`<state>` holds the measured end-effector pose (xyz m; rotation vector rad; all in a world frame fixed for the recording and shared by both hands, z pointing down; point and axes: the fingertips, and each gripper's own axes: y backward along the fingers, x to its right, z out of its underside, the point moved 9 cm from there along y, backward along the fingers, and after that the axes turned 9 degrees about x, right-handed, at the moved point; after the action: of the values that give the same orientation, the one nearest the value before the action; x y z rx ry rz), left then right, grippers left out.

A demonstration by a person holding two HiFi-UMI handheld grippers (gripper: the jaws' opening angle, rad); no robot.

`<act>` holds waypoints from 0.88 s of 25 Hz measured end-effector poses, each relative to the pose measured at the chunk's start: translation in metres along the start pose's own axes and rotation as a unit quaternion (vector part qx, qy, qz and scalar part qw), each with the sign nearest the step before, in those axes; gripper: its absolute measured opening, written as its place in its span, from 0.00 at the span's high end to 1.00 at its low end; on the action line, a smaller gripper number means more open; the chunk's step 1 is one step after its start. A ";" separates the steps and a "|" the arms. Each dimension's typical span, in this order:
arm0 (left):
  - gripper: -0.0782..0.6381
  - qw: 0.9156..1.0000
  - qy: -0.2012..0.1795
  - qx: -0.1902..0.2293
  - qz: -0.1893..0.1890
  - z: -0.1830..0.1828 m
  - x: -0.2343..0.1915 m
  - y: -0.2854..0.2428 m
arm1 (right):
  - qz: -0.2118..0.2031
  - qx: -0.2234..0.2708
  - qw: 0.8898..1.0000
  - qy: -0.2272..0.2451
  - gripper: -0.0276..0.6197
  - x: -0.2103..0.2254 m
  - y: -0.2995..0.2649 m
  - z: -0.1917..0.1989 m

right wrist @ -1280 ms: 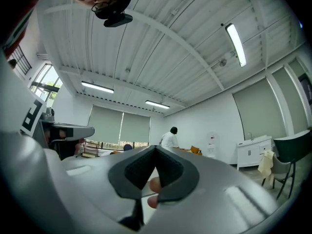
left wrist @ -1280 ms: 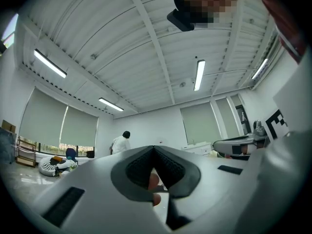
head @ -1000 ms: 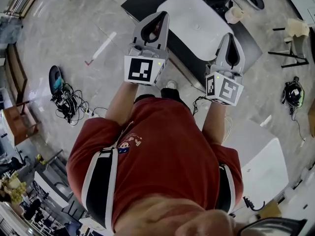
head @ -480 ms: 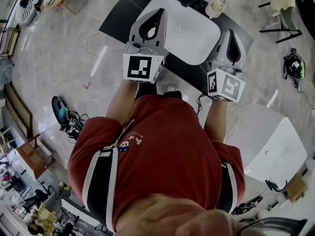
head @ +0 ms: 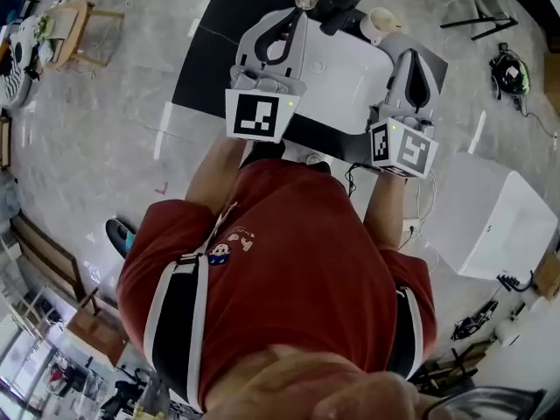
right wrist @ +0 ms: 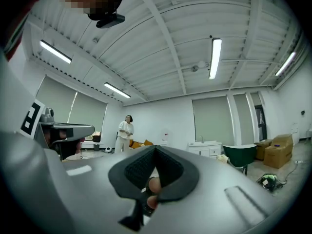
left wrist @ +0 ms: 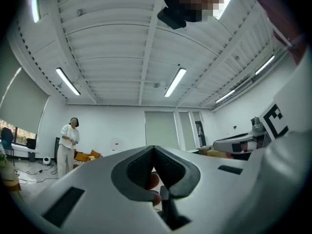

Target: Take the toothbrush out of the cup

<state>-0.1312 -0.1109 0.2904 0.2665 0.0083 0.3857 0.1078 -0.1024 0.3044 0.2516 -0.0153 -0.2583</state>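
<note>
Currently: left gripper (head: 296,16) and right gripper (head: 410,54) pressed shut, empty, over white table (head: 341,68). Cup (head: 381,23) at far edge, beyond right gripper, apart; toothbrush indiscernible. Bare tabletop between.

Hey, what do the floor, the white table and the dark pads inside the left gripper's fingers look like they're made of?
Floor: probably polished stone or tile; grey, veined, glossy with light reflections.
White table: smooth satin plastic or painted board, hard to say which; rounded corners, no visible grain.
Pads: dark matte rubber, judging by the fine grid texture.
</note>
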 end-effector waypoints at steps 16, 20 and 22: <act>0.89 0.995 0.032 0.005 0.091 0.034 -0.030 -0.037 | 0.100 -0.016 0.994 0.029 0.94 -0.021 -0.008 0.017; 0.89 0.995 0.038 0.003 0.088 0.041 -0.020 -0.041 | 0.093 -0.015 0.995 0.022 0.94 -0.010 -0.007 0.023; 0.89 0.996 0.038 0.001 0.085 0.043 -0.015 -0.042 | 0.089 -0.019 0.996 0.018 0.94 -0.005 -0.007 0.028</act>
<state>-0.1270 -0.1650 0.3203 0.2558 0.0620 0.5644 0.0997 -0.1140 0.3300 0.2163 0.0031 -0.0763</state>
